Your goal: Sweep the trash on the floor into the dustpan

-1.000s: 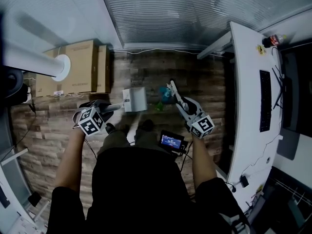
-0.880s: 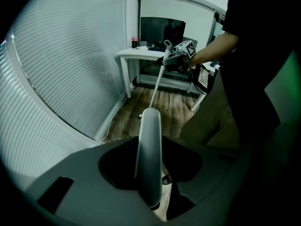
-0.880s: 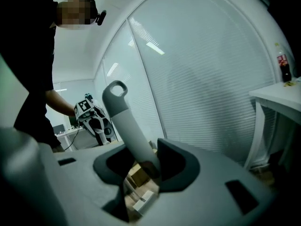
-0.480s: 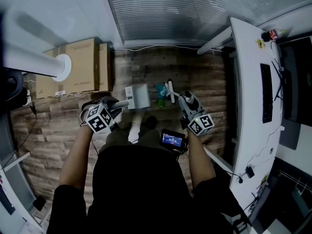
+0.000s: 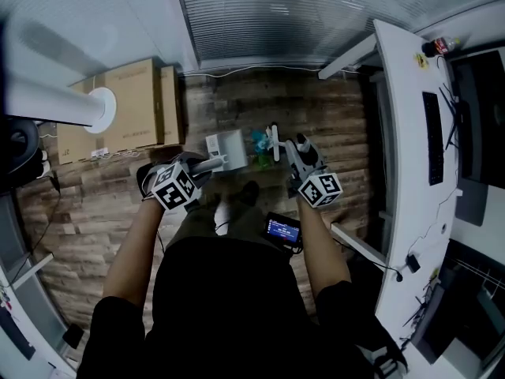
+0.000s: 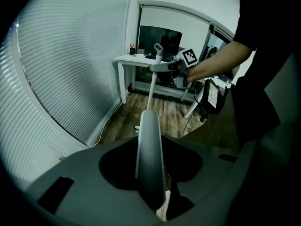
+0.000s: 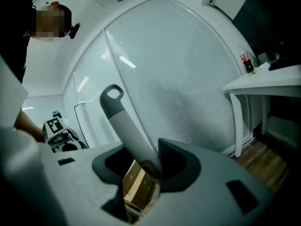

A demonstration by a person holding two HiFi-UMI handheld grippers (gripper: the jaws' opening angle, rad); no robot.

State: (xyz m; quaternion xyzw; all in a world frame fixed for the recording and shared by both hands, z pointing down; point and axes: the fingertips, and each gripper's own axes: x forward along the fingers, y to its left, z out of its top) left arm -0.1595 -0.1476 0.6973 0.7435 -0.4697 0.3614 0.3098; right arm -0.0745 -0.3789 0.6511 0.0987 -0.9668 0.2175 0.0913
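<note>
In the head view a white dustpan [image 5: 225,150] lies on the wood floor, its handle running back to my left gripper [image 5: 197,166], which is shut on it. In the left gripper view that grey-white handle [image 6: 150,154] fills the gap between the jaws of the left gripper [image 6: 151,173]. My right gripper [image 5: 290,150] is shut on the broom handle [image 5: 274,142], just right of the dustpan. The right gripper view shows the broom's looped handle end [image 7: 112,95] rising from the shut jaws of the right gripper [image 7: 141,166]. Teal and green trash [image 5: 259,143] lies between dustpan and broom.
Cardboard boxes [image 5: 126,101] stand at the left by a white column [image 5: 63,101]. A long white desk [image 5: 402,133] with a keyboard runs down the right side. A wall of blinds [image 5: 268,14] closes the far end. A small screen device [image 5: 282,229] hangs at the person's waist.
The right gripper has carried the broom leftward, closer to the dustpan, and the handle now stands more upright. The left gripper keeps its hold on the dustpan handle.
</note>
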